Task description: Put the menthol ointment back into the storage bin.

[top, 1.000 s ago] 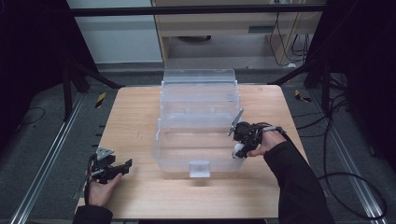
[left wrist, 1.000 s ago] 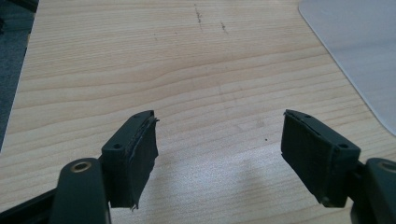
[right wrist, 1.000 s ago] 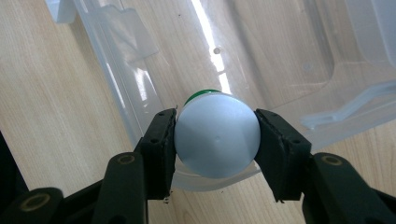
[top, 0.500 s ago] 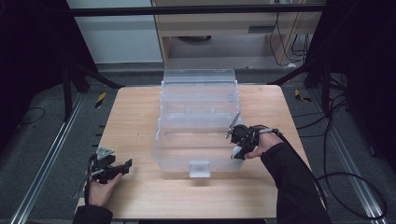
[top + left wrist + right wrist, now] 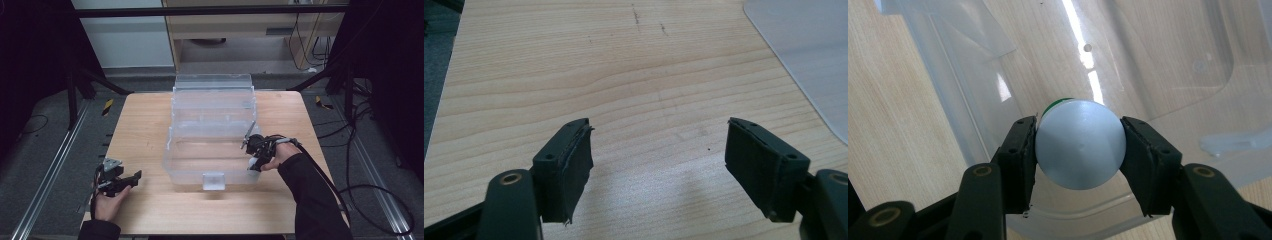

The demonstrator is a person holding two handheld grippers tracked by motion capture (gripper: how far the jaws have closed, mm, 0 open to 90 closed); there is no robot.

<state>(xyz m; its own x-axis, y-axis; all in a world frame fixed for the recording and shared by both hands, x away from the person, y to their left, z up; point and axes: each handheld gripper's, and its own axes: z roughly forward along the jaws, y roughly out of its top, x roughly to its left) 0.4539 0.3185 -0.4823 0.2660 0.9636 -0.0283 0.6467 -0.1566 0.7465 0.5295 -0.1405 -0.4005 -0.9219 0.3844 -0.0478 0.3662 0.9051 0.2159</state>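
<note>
A clear plastic box (image 5: 172,150) with its lid tipped back stands in the middle of the wooden table (image 5: 140,125). My right gripper (image 5: 254,159) is at the box's right wall, shut on a white round-ended object with a green band (image 5: 1080,145). In the right gripper view the jaws of my right gripper (image 5: 1079,132) press both sides of the object above the box's clear floor (image 5: 1158,60). My left gripper (image 5: 131,177) rests low at the table's front left, open. Nothing lies between the jaws of my left gripper (image 5: 659,135), only bare wood.
The box has a small latch tab (image 5: 213,180) on its front wall. A pale rounded corner of the box (image 5: 809,65) lies ahead and right of the left gripper. Dark frame legs (image 5: 75,95) and cables (image 5: 360,150) flank the table.
My right gripper has moved a little left and toward the front, over the box's right wall, still holding the white object. The left gripper has stayed put.
</note>
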